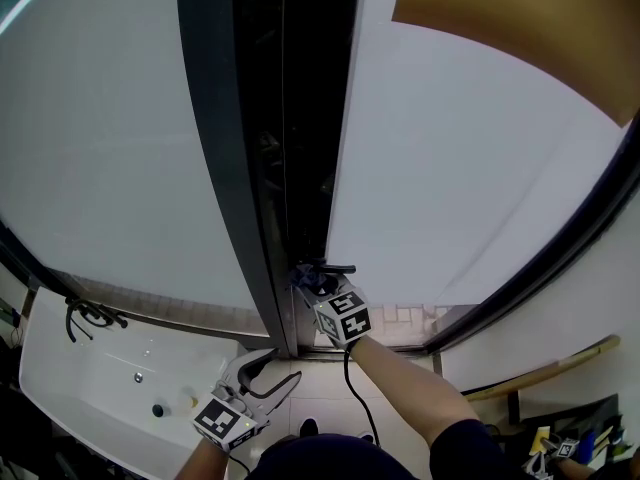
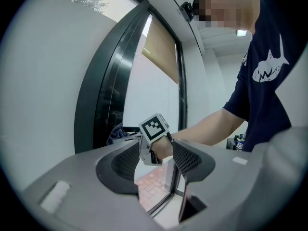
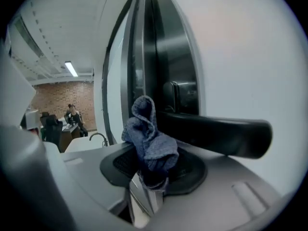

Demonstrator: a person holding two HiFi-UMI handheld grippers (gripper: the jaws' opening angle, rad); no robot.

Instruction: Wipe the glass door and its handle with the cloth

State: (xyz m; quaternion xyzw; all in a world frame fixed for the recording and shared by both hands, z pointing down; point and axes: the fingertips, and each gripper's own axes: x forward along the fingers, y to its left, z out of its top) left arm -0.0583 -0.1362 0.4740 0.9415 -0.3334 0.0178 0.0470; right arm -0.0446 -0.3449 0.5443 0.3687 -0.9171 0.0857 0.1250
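The glass door [image 1: 480, 158] has a dark frame [image 1: 235, 158] and a black lever handle [image 3: 216, 131]. My right gripper [image 3: 151, 165] is shut on a bunched blue-grey cloth [image 3: 147, 138], which sticks up between its pads just left of the handle. In the head view the right gripper [image 1: 335, 308] holds the cloth [image 1: 312, 282] right at the handle [image 1: 335, 268], low on the door edge. My left gripper [image 1: 262, 380] hangs lower and to the left, open, with nothing in it. In the left gripper view its pads [image 2: 125, 162] stand apart, framing the right gripper [image 2: 153, 141].
A white basin [image 1: 100, 378] with a black tap [image 1: 90, 314] sits at the lower left. A brown blind [image 1: 520, 18] covers the door's upper right. A second dark frame [image 1: 560, 258] runs along the right. People sit in a brick-walled room [image 3: 62, 105] seen in the glass.
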